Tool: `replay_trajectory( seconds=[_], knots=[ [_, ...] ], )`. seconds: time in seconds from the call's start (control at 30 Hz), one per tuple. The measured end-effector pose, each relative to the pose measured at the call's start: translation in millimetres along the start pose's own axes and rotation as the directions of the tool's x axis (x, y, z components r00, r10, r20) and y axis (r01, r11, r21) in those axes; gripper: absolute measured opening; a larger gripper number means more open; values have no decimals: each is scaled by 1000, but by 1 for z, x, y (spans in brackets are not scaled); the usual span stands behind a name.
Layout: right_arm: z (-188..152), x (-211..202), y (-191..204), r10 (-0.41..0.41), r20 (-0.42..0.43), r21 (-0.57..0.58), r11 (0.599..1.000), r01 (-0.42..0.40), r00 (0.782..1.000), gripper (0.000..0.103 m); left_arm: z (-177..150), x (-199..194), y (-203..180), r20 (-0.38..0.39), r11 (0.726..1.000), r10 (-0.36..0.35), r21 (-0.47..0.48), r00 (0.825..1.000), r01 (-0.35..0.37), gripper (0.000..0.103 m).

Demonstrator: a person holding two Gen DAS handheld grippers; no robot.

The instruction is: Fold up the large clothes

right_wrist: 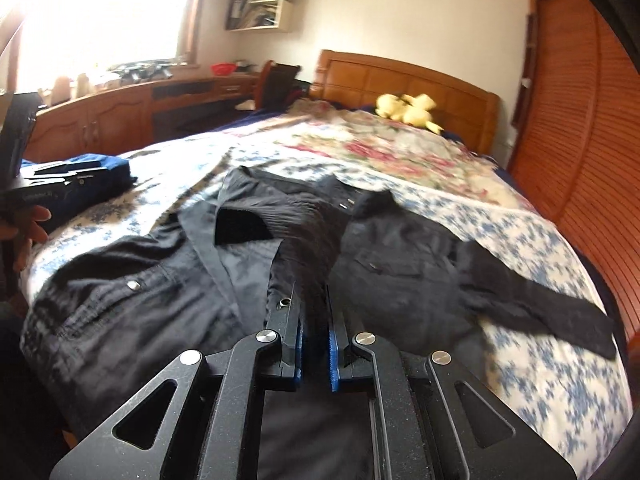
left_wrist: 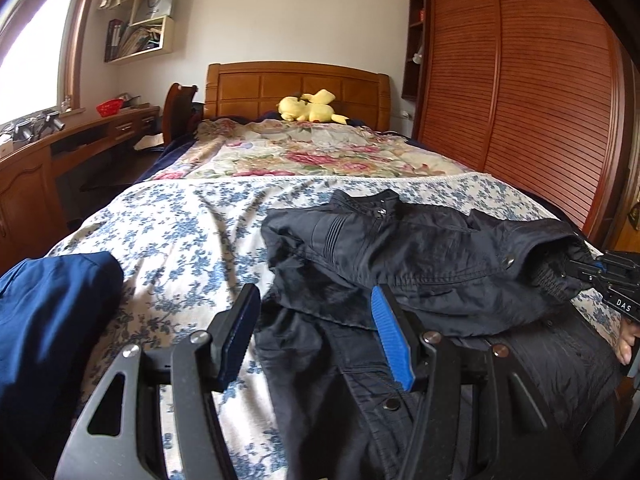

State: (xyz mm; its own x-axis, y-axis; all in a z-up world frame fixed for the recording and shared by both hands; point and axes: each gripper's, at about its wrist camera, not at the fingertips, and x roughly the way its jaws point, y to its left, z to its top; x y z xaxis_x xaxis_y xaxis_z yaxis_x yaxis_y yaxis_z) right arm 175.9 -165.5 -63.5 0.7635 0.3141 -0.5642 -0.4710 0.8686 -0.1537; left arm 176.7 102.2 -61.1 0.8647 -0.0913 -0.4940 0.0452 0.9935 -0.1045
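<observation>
- A bed (left_wrist: 168, 216) with a wooden headboard carries everything.
- A blue-flowered white sheet (left_wrist: 180, 232) covers its near half; a pink-flowered quilt (left_wrist: 304, 156) covers the far half.
- A black jacket (left_wrist: 400, 248) lies spread and rumpled on the sheet.
- A folded navy garment (left_wrist: 52, 312) sits near the bed's left edge.
- A yellow plush toy (left_wrist: 308, 108) rests by the headboard.

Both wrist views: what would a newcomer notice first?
The black jacket, rumpled across the near end of the bed, with the right tongs shut on a fold of it. Next, the yellow plush toy by the wooden headboard, and the blue garment at the bed's left edge.
</observation>
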Motion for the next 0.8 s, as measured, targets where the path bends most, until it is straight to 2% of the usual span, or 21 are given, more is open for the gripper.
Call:
replay_trajectory(
  seconds=[0.07, 0.17, 0.3, 0.43, 0.47, 0.53, 0.57, 0.6, 0.8],
  knots=[
    [-10, -5, -8, -52, -9, 8, 999, 52, 999, 3, 0, 3, -6, -6, 1000, -9, 10, 1000, 9, 57],
    [-24, -4, -21, -72, -52, 34, 997, 74, 996, 2, 0, 6, -13, -12, 1000, -20, 23, 1000, 20, 57],
    [-40, 7, -30, -49, -107, 72, 996, 56, 993, 2, 0, 9, -20, -23, 999, -29, 34, 999, 29, 57],
    [-43, 13, -32, -48, -114, 89, 994, 58, 992, 3, -2, 12, -24, -35, 998, -36, 43, 999, 38, 57],
    [-42, 14, -33, -53, -115, 89, 994, 64, 992, 6, -3, 13, -25, -39, 998, -37, 46, 999, 39, 57],
    [-38, 17, -33, -77, -106, 80, 993, 86, 991, 26, -3, 15, -27, -46, 998, -40, 50, 998, 42, 57],
    [-38, 18, -33, -80, -101, 78, 993, 88, 992, 42, -4, 15, -28, -49, 998, -43, 53, 998, 45, 57],
    [-36, 19, -33, -78, -93, 78, 993, 86, 993, 50, -4, 16, -29, -51, 997, -45, 56, 998, 48, 57],
    [-36, 45, -44, -107, -148, 65, 991, 117, 983, 53, -6, 17, -38, -59, 995, -62, 70, 996, 66, 57]
  ],
)
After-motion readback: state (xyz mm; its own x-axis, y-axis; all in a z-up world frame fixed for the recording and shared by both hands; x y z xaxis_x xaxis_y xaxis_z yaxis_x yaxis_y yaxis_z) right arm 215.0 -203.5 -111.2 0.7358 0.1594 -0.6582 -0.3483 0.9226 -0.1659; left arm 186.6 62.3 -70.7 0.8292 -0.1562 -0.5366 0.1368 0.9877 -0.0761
